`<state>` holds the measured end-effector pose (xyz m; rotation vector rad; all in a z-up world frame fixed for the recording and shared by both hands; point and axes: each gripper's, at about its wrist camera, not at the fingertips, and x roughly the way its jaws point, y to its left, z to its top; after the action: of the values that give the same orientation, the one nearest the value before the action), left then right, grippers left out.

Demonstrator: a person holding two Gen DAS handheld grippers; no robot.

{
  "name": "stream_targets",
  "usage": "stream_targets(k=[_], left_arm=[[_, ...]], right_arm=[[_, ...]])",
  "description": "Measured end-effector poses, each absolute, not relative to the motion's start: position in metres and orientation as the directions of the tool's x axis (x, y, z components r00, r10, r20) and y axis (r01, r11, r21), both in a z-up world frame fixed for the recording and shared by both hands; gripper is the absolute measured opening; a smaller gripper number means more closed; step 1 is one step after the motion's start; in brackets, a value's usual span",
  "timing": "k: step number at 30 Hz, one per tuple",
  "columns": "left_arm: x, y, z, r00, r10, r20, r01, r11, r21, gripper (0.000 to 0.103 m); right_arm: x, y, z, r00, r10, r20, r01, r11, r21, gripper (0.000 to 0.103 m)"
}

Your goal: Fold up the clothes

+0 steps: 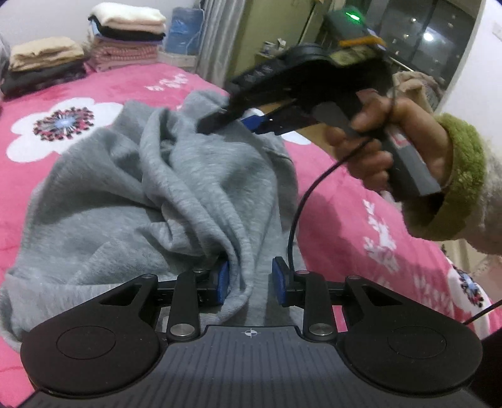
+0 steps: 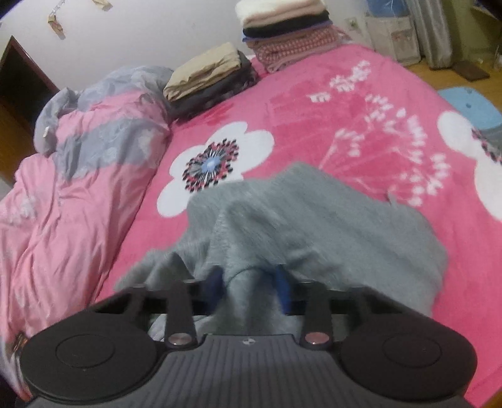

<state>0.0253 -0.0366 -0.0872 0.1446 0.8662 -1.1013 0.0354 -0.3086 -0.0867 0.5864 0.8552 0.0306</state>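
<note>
right now my left hand-held gripper (image 1: pixel 250 284) has a bunched fold of the grey garment (image 1: pixel 131 201) between its blue pads, which stand apart with cloth filling only part of the gap, so i cannot tell if it truly grips. my right hand-held gripper (image 2: pixel 250 282) is clamped on another raised fold of it. the garment hangs rumpled over the pink flowered bed (image 2: pixel 313 103), folded stacks (image 2: pixel 282 28) at the far edge.
</note>
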Motion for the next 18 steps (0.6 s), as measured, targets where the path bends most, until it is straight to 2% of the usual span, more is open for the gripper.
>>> stream_targets(k=[2, 7, 10, 18], left_arm=[[0.026, -0.034, -0.088, 0.154, -0.728, -0.668, 0.819, 0.473, -0.326, 0.028], [0.026, -0.027, -0.082, 0.164, -0.722, -0.672, 0.827, 0.472, -0.306, 0.029], [0.024, -0.021, -0.069, 0.198, -0.723, -0.662, 0.847, 0.466, -0.255, 0.035], [0.033, -0.002, -0.036, 0.256, -0.765, -0.590, 0.812, 0.502, -0.298, 0.042]], right_arm=[[0.017, -0.311, -0.086, 0.664, 0.240, -0.708, 0.203, 0.853, 0.481, 0.010], [-0.031, -0.320, -0.091, 0.616, 0.237, -0.751, 0.223, 0.862, 0.455, 0.009], [-0.064, -0.325, -0.095, 0.581, 0.231, -0.780, 0.229, 0.874, 0.429, 0.008], [-0.143, -0.332, -0.095, 0.524, 0.201, -0.828, 0.273, 0.881, 0.387, 0.008]])
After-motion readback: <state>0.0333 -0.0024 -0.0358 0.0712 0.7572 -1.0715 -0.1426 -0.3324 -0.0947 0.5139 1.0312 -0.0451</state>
